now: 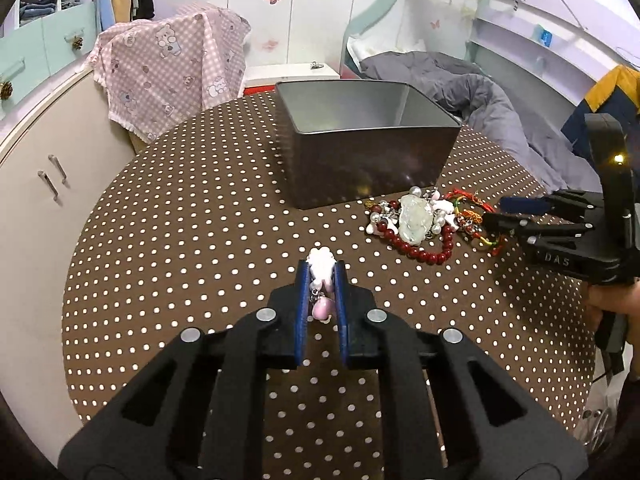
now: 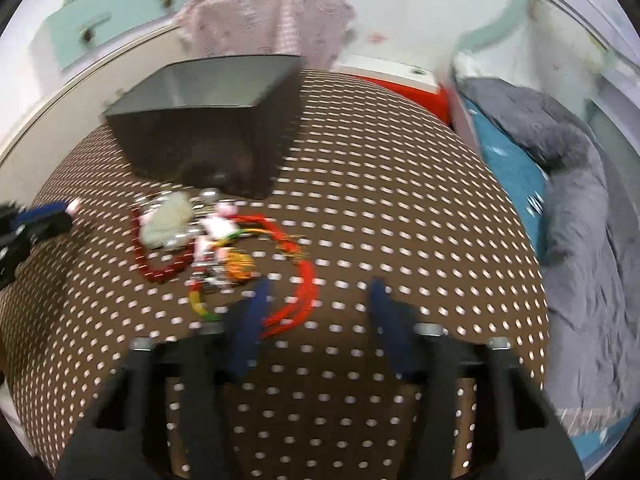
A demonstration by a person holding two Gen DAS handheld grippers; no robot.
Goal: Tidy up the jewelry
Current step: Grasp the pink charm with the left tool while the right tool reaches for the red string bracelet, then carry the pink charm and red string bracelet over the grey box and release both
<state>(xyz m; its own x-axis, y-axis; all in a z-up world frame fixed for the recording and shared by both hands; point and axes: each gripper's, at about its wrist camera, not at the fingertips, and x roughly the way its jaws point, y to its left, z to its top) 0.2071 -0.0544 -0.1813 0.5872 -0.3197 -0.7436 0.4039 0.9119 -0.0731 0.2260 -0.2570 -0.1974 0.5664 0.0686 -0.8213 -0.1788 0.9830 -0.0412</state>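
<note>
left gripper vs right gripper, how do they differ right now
The left gripper is shut on a white and pink charm; the right gripper is open and holds nothing. The left is apart from the jewelry pile; the right is at the pile's edge, over a red cord. Both have blue pads.

"DAS" in pale letters, on right tool [image 1: 498, 216] body
</note>
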